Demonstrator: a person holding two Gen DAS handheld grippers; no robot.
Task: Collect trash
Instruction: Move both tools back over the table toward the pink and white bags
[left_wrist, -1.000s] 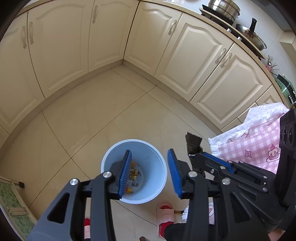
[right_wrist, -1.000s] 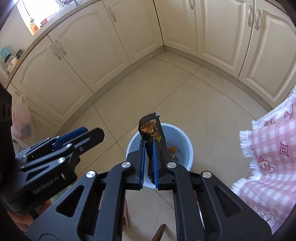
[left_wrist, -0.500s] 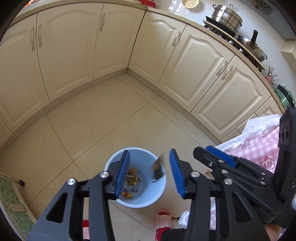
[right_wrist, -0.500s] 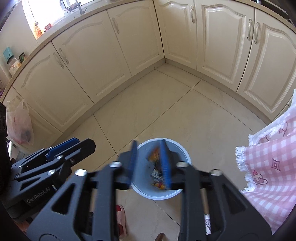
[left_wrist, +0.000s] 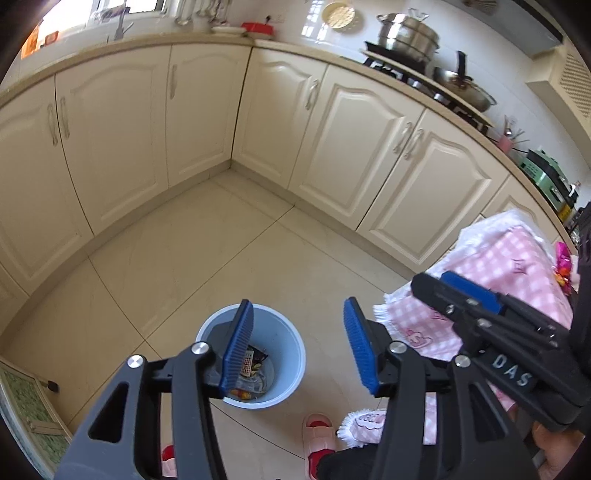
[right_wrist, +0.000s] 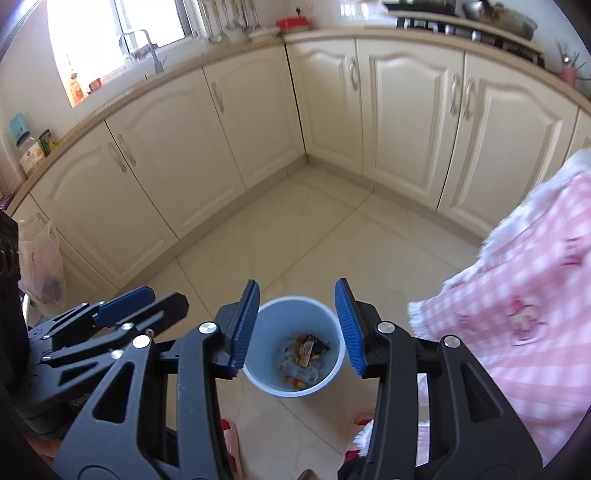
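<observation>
A light blue bin (left_wrist: 286, 341) stands on the tiled floor and holds several wrappers (left_wrist: 251, 369). In the right wrist view the bin (right_wrist: 295, 314) lies between and below my fingers, with the wrappers (right_wrist: 304, 354) at its bottom. High above the bin, my left gripper (left_wrist: 298, 306) has its jaws opening with nothing between them. My right gripper (right_wrist: 297, 286) hangs over the bin too, jaws opening and empty. Each gripper shows at the edge of the other's view, the right gripper (left_wrist: 434, 282) and the left gripper (right_wrist: 168, 297).
A table with a pink checked cloth (left_wrist: 498, 266) stands at the right, with colourful wrappers (left_wrist: 563, 266) on it. Cream cabinets (left_wrist: 207, 118) line the corner behind the bin. Pink slippers (left_wrist: 319, 435) sit below the bin. A plastic bag (right_wrist: 37, 266) hangs at the left.
My right gripper opened and the dark snack wrapper it held fell into the bin. Both grippers rose away from the bin, and the left jaws widened.
</observation>
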